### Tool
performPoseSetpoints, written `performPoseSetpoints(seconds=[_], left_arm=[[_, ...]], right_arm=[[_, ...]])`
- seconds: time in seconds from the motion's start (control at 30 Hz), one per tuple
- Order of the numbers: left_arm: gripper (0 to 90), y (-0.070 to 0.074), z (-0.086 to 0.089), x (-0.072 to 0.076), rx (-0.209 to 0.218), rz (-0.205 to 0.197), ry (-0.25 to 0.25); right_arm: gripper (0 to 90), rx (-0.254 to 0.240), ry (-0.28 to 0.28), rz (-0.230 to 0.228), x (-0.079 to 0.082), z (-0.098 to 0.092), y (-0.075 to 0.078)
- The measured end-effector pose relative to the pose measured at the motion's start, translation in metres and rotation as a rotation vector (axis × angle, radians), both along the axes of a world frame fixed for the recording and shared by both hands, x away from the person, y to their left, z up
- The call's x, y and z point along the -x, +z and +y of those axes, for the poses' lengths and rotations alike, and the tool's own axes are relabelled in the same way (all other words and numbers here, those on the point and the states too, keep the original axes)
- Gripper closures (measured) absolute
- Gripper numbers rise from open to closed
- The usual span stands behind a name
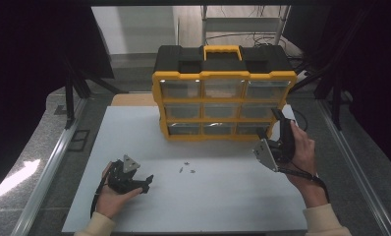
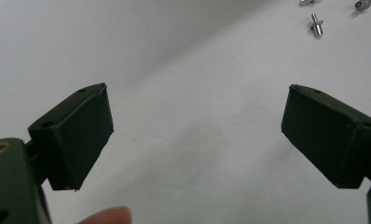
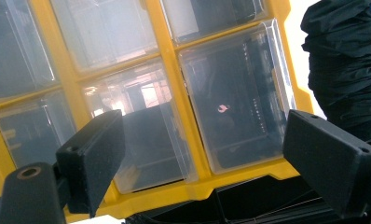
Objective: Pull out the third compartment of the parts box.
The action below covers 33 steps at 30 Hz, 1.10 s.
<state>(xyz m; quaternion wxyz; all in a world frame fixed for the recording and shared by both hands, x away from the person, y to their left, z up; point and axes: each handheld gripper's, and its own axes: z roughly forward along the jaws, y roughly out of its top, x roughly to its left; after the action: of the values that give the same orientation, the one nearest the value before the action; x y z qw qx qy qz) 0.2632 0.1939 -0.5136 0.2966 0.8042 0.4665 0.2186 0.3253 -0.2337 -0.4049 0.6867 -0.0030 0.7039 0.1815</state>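
A yellow and black organizer (image 1: 224, 73) with clear drawers (image 1: 224, 111) stands at the back middle of the white table (image 1: 233, 196). Three small metal parts (image 1: 186, 170) lie loose on the table in front of it. My left gripper (image 1: 147, 183) rests low at the front left, open, pointing right toward the parts. Between its jaws (image 2: 197, 107) lies bare table, with the metal parts (image 2: 317, 25) beyond its right jaw. My right gripper (image 1: 273, 125) is raised at the organizer's lower right corner, open (image 3: 204, 135) and empty, facing a clear drawer (image 3: 235, 102) in the yellow frame (image 3: 183, 98).
A yellow handle (image 1: 223, 49) tops the organizer. Metal rails (image 1: 51, 162) run along both sides of the table. Black cloth (image 3: 346, 65) hangs to the right of the organizer. A fingertip (image 2: 109, 217) shows under the left gripper.
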Motion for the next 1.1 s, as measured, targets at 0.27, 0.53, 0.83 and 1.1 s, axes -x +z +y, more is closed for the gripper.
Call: performPoseSetpoints(seconds=[0.27, 0.53, 0.83, 1.1], left_arm=[[9.6, -0.001, 0.001, 0.000, 0.003, 0.003, 0.003], [9.6, 0.000, 0.000, 0.000, 0.000, -0.001, 0.004], [9.6, -0.001, 0.001, 0.000, 0.001, 0.002, 0.002], [9.6, 0.000, 0.001, 0.000, 0.003, 0.002, -0.001]], right_arm=[[13.0, 0.000, -0.011, -0.007, -0.003, -0.001, 0.003], [13.2, -0.005, -0.012, -0.012, -0.007, 0.000, 0.004], [14.1, 0.005, -0.013, -0.020, -0.014, 0.003, 0.012], [14.7, -0.004, -0.021, -0.027, -0.021, 0.002, 0.021]])
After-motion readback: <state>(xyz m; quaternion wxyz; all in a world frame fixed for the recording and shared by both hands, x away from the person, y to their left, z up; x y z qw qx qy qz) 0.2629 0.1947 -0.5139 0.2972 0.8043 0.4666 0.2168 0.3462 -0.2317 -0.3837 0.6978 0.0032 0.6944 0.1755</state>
